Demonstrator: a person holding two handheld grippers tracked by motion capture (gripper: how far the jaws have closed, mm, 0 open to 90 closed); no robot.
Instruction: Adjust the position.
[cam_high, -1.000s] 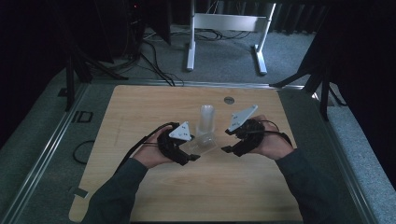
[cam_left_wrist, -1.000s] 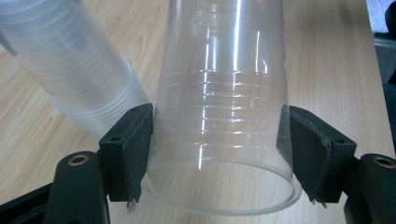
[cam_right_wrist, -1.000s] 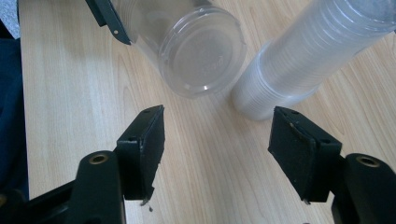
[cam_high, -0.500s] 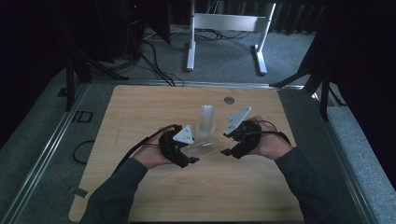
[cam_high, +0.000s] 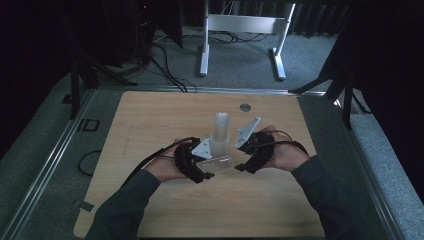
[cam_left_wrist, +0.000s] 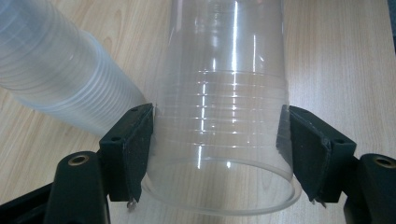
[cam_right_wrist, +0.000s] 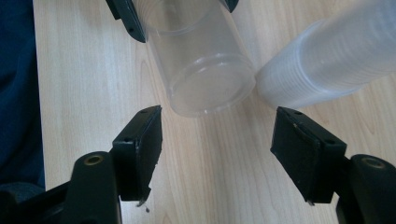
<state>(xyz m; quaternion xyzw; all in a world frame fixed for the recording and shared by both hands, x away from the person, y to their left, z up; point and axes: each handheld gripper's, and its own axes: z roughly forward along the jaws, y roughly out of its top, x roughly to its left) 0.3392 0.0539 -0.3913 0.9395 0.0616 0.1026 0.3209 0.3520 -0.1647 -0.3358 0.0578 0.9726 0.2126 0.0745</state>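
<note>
Two sleeves at the near edge of the worktop (cam_high: 150, 120), one hand on each gripper. Left gripper (cam_left_wrist: 217, 140) clamped on a clear cup (cam_left_wrist: 224, 116), one pad on each side near the rim. Cup lying on its side, just above the wood, between the two hands. Right gripper (cam_right_wrist: 217, 140) apart, jaws just now opening wider, nothing between them but bare wood. Cup bottom (cam_right_wrist: 210, 91) just past those jaws, not touching them. Right beside the cup, a stack of cups (cam_high: 220, 134) standing upright on the worktop, a little farther off. Past the stack, a small round spot (cam_high: 244, 107) near the far edge. Beyond the worktop, grey floor with cables (cam_high: 165, 65) and a white stand (cam_high: 240, 30).
</note>
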